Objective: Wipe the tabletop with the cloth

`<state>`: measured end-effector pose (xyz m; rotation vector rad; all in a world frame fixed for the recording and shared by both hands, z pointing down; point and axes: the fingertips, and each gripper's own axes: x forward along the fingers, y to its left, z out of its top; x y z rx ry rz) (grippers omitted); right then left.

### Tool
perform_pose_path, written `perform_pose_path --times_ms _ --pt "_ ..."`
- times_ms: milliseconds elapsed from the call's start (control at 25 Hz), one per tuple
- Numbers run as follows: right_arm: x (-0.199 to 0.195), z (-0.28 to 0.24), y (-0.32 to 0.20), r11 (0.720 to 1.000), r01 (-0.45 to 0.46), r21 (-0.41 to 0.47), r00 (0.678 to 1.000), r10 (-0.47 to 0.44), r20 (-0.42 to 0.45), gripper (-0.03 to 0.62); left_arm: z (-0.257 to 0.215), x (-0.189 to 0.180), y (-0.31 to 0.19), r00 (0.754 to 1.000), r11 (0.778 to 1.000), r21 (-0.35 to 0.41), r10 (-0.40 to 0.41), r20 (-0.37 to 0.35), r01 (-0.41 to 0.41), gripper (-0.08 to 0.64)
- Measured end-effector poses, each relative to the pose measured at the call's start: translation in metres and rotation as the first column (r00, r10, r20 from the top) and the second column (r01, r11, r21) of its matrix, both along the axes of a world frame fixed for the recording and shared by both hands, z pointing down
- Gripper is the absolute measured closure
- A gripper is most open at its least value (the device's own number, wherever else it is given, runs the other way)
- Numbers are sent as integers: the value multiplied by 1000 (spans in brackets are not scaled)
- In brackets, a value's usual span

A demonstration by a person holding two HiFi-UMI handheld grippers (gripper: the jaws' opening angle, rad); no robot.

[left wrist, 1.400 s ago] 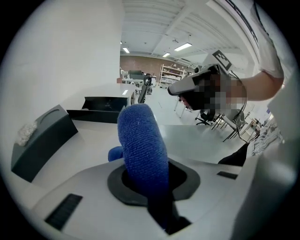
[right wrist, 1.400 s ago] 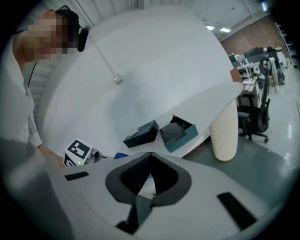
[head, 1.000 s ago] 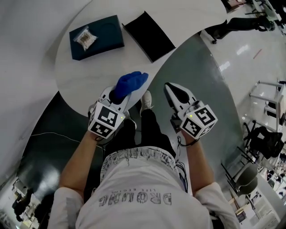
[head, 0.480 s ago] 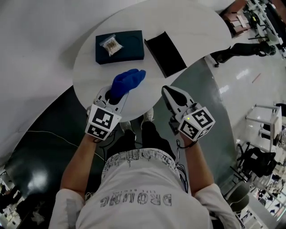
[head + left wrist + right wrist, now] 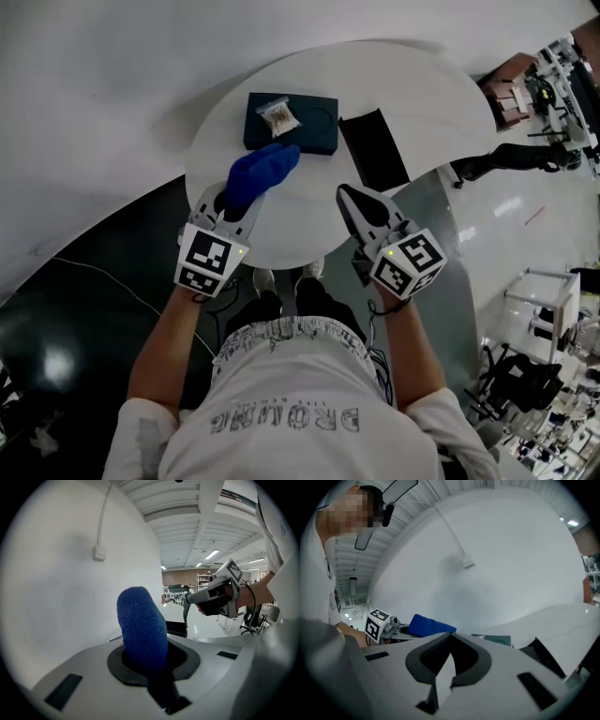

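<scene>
Round white worktop [image 5: 422,103], seen from above. The left gripper [image 5: 228,200] is held over its near-left part, with its fingers [image 5: 89,667] clenched on the blue cloth [image 5: 260,173]. The cloth's near end is pinched in the dark throat between them, and the rest sticks out past the tips as a thick rolled wad pointing far and slightly right. In the left gripper view the wad fills the middle of the frame, rising straight out of the finger gap. Its free end reaches the near edge of a dark blue flat box [image 5: 314,139] that lies on the far-centre part of the worktop. No view settles whether cloth and box touch, or whether the cloth rests on the worktop or hangs above it. A small clear packet [image 5: 278,116] sits on the left half of the box. A flat black rectangle [image 5: 375,161] lies just right of the box, angled toward the near right. The right gripper [image 5: 349,199] is held over the near-right edge of the worktop, well apart from the cloth, with its fingers [image 5: 492,667] drawn together at the tips and nothing between them — only a thin pale wedge shows below the meeting point. The two grippers are level with each other, side by side.
</scene>
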<state>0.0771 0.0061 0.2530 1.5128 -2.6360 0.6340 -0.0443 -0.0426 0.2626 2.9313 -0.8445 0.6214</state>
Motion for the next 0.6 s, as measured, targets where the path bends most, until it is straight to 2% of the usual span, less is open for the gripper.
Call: perform_pose_path --times_ms 280,600 --pt "-24 -19 -18 999 45 26 999 -44 -17 584 -26 -36 -18 996 996 38 -78 -48 80 486" --pt "-36 -36 -32 996 71 59 997 -68 -49 584 -45 -57 -31 989 988 88 -122 -85 129 486"
